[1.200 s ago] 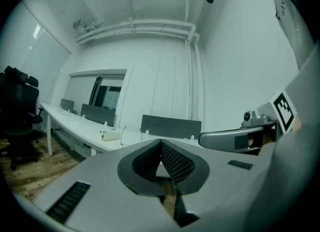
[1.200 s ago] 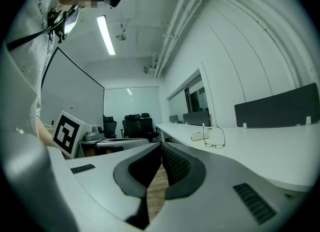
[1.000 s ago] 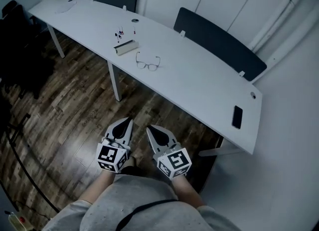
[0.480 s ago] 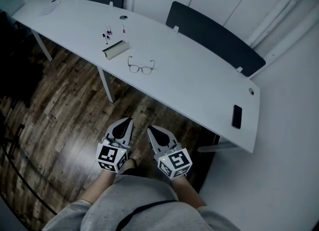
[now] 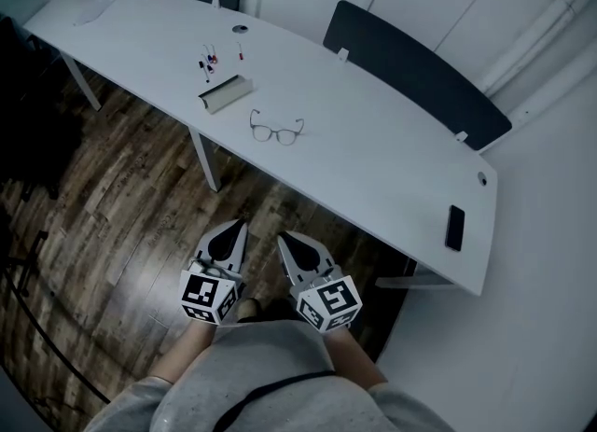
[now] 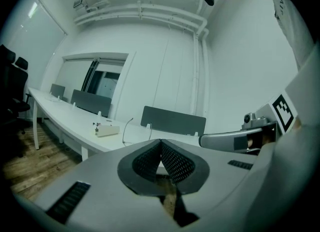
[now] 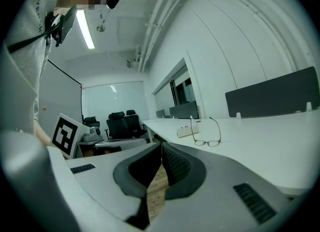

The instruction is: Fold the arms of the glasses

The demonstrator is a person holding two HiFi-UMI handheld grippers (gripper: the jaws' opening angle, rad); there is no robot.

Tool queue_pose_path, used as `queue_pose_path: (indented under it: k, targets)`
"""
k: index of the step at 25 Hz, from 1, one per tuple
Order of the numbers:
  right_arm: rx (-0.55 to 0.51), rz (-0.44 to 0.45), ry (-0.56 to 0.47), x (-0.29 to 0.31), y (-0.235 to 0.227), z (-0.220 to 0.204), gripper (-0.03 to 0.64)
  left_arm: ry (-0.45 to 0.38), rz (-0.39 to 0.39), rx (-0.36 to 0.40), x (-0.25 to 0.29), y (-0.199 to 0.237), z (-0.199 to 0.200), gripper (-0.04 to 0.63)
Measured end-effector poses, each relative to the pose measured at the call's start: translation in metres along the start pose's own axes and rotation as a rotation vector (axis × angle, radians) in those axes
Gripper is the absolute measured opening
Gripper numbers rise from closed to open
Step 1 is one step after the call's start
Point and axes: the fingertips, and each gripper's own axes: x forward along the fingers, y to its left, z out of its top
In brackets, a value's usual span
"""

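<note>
The thin-framed glasses (image 5: 277, 130) lie on the long white table (image 5: 392, 178) with their arms unfolded; in the right gripper view the glasses (image 7: 207, 141) sit lens-down, arms sticking up. Only one thin arm of the glasses (image 6: 126, 127) shows past the jaws in the left gripper view. My left gripper (image 5: 240, 224) and right gripper (image 5: 284, 237) hang side by side over the wooden floor, well short of the table's near edge. Both are shut with nothing between the pads, as the left gripper (image 6: 161, 141) and right gripper (image 7: 161, 146) show close up.
A beige box (image 5: 225, 93) and small pens (image 5: 209, 57) lie beyond the glasses. A black phone (image 5: 455, 228) rests near the table's right end. Dark partition panels (image 5: 415, 71) line the far edge. A table leg (image 5: 207, 161) stands ahead on the left. Office chairs (image 7: 118, 124) stand further back.
The table and glasses have shifted a little in the head view as the person moves. Both grippers keep the same shut pose, side by side.
</note>
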Motion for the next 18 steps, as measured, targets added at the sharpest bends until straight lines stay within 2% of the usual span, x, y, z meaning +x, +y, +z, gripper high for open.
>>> queue_pose_path:
  k: [9, 18]
  targets:
    - [0.035, 0.016, 0.006, 0.051, -0.039, -0.001, 0.018, 0.004, 0.012, 0.004, 0.029, 0.037, -0.003, 0.015]
    - [-0.011, 0.036, 0.039, 0.126, -0.094, 0.019, 0.018, 0.011, 0.027, 0.003, 0.103, 0.088, 0.011, 0.015]
